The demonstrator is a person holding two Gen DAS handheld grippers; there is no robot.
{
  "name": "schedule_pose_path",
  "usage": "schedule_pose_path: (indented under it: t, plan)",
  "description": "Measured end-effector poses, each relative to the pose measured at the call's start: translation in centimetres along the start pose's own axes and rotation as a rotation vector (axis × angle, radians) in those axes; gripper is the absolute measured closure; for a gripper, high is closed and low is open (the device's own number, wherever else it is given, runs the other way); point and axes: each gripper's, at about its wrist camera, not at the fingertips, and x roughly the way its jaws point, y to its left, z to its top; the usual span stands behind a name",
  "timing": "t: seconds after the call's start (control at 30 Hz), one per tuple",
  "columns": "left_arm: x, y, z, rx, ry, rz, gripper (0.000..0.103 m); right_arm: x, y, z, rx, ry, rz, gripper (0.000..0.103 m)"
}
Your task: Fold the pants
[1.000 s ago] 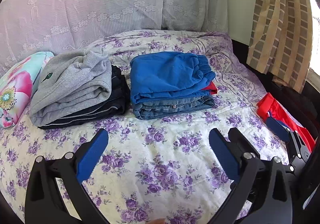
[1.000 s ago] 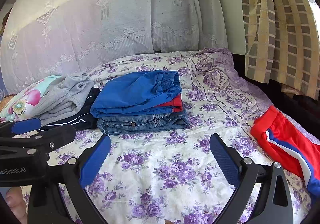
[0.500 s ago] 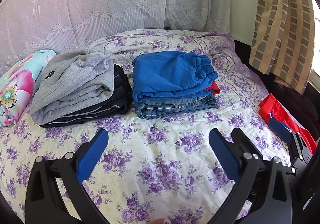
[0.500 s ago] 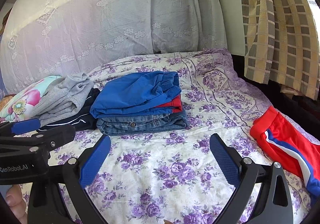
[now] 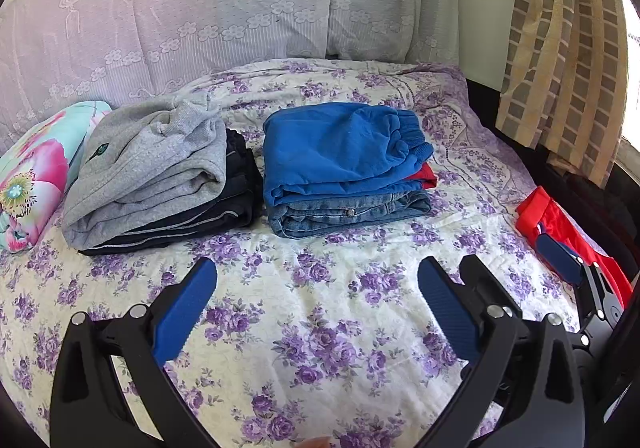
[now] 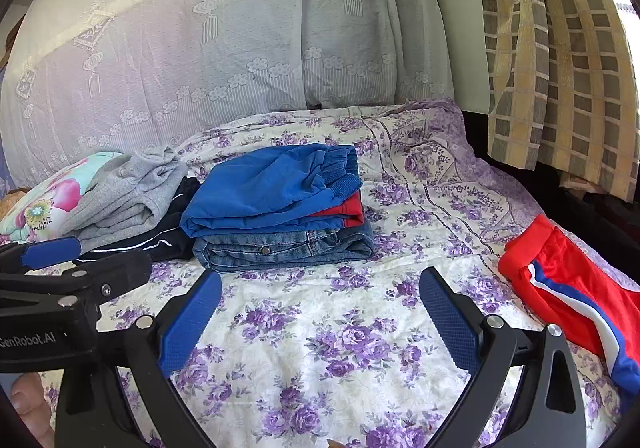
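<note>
Pants (image 6: pixel 560 288) next to fold are likely the red pair with the blue and white side stripe, lying loose at the right edge of the bed (image 6: pixel 340 348), well apart from the stacks. Only part shows in either view; the rest runs out of frame. Fabric looks thin, shiny and synthetic, so probably light, soft and slippery, apt to slide off the pads. Best hold is judged to be the thicker red band at the near end, which may be the waistband, one gripper at each corner, though the corners aren't clearly visible.

Bed has a purple floral sheet, with bare sheet in front of both grippers. Lace curtain (image 5: pixel 200 8) hangs behind, checked curtain (image 6: pixel 560 48) at right.

Two folded stacks sit mid-bed, just beside each other. Right stack: blue pants (image 5: pixel 340 152) on top, a red item between, jeans (image 5: pixel 348 214) at bottom. Left stack: grey pants (image 5: pixel 148 164) over a dark pair (image 5: pixel 208 220). Floral pillow (image 5: pixel 32 176) at far left, touching the grey pair.

Left gripper (image 5: pixel 316 300) hovers over bare sheet, jaws wide apart, nothing held. Right gripper (image 6: pixel 320 308) the same, jaws apart and empty, near the red pants but not touching. Each gripper shows at the edge of the other's view.

Step judged: reach right for the red pair.
</note>
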Motion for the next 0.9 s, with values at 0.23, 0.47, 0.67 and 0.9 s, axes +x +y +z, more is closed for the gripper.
schedule_pose_path:
  t: [0.23, 0.47, 0.67, 0.9]
  plan:
    - [-0.13, -0.2, -0.07, 0.002, 0.0, -0.001, 0.005, -0.03, 0.07, -0.05, 0.0, 0.0, -0.001, 0.004]
    - [-0.09, -0.14, -0.06, 0.001, 0.001, -0.002, 0.005, -0.03, 0.08, -0.08, 0.0, 0.0, -0.001, 0.004]
    - [-0.1, -0.14, -0.03, 0.0, 0.002, -0.001, 0.005, -0.03, 0.07, -0.09, -0.001, -0.001, -0.002, 0.004]
    - [-0.15, -0.13, -0.03, 0.0, 0.003, -0.002, 0.005, -0.04, 0.07, -0.08, 0.0, -0.001, -0.002, 0.004]
